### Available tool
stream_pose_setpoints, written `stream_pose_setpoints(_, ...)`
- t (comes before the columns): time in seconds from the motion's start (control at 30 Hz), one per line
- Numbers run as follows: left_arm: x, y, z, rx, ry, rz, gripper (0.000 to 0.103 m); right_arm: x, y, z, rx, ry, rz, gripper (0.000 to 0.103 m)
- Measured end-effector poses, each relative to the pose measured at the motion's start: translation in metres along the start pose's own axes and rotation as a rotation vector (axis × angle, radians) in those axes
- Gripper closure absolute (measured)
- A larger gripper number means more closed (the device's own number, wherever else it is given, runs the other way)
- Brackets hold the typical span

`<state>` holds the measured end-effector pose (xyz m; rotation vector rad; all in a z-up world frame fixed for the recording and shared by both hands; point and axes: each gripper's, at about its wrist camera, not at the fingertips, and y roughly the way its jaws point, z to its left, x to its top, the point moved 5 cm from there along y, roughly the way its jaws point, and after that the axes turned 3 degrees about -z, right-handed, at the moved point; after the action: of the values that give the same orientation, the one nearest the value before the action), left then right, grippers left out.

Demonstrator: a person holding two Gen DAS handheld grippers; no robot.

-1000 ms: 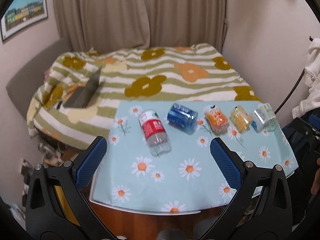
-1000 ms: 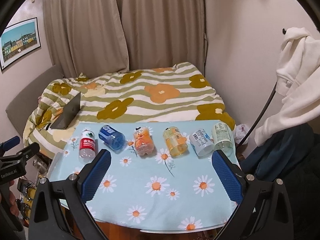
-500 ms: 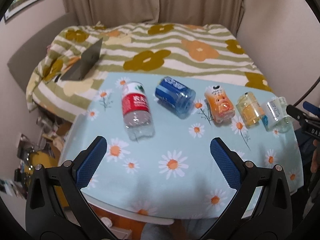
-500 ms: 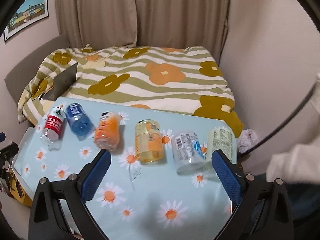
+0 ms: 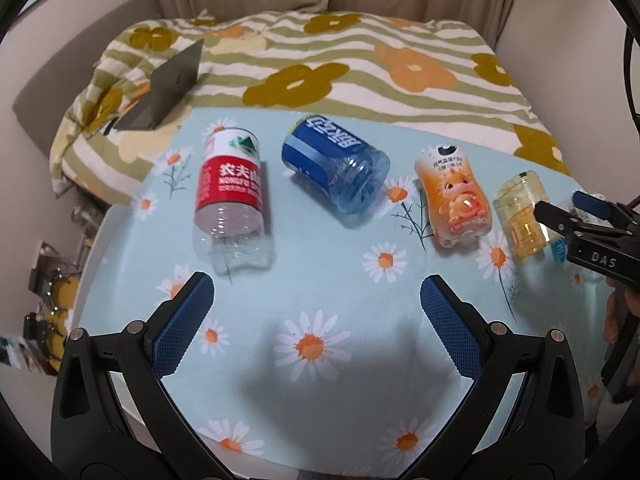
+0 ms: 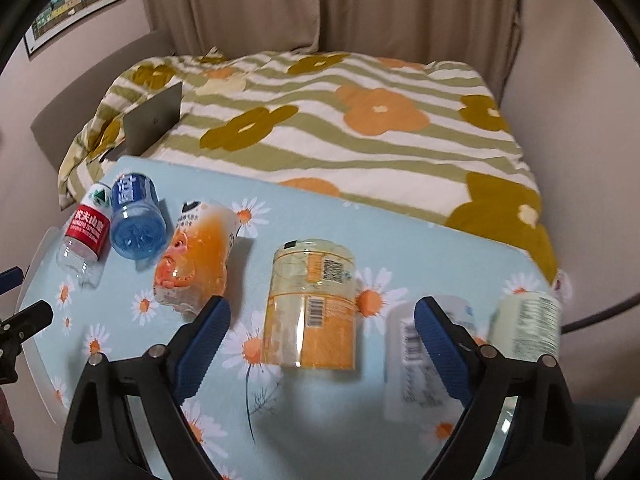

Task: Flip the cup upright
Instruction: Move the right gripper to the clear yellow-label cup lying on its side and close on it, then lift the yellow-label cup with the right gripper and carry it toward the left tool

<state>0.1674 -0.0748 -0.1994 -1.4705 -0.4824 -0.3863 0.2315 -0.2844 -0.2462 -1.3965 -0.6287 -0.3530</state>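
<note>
Several cut-bottle cups lie on their sides in a row on the daisy-print table (image 5: pixel 320 344). From the left: a red-label cup (image 5: pixel 230 192), a blue cup (image 5: pixel 336 164), an orange cartoon cup (image 5: pixel 454 196), a yellow cup (image 5: pixel 520 216). In the right wrist view the yellow cup (image 6: pixel 314 304) lies between my fingers, ahead of them, with a white-label cup (image 6: pixel 416 356) and a pale green cup (image 6: pixel 526 326) to its right. My left gripper (image 5: pixel 316 316) is open and empty, short of the red and blue cups. My right gripper (image 6: pixel 322 340) is open and empty, low over the table.
A bed with a striped flower quilt (image 6: pixel 340 120) lies behind the table, with a grey laptop (image 5: pixel 172 84) on it. Curtains and walls stand behind. The right gripper's body (image 5: pixel 592 236) shows at the right edge of the left wrist view. Clutter lies on the floor at left (image 5: pixel 48 300).
Both grippers have moved forward and down toward the table. The cups loom larger. The right gripper now frames the yellow cup. Both stay open.
</note>
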Motion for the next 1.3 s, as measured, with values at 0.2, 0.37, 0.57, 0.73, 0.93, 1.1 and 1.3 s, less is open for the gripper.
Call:
stream_pose_setpoints(0.2, 0.001, 0.015, -0.005, 0.000, -0.006, 0.023, 0.000, -0.002, 0.030, 0.007, 0.025, -0.047, 0.050, 0.028)
stream_pose_setpoints(0.37, 0.003, 0.021, -0.005, 0.005, -0.010, 0.029, 0.000, -0.006, 0.043, 0.010, 0.030, -0.070, 0.074, 0.035)
stream_pose_setpoints(0.57, 0.001, 0.022, 0.000, 0.005, -0.018, 0.032, 0.000, -0.006, 0.048, 0.012, 0.015, -0.110, 0.065, 0.046)
stream_pose_setpoints(0.73, -0.002, 0.019, 0.006, 0.002, -0.021, 0.025, 0.000, -0.004, 0.045, 0.011, 0.023, -0.114, 0.054, 0.047)
stream_pose_setpoints(0.93, -0.004, 0.003, 0.016, -0.008, -0.011, 0.009, 0.000, -0.001, 0.023, 0.021, 0.032, -0.142, 0.015, 0.047)
stream_pose_setpoints(1.1, -0.004, -0.020, 0.032, -0.017, 0.008, -0.027, 0.000, 0.000, -0.009, 0.043, 0.068, -0.189, -0.019, 0.047)
stream_pose_setpoints(1.3, -0.011, -0.044, 0.061, -0.025, 0.040, -0.056, 0.000, -0.013, -0.033, 0.094, 0.175, -0.280, -0.013, 0.047)
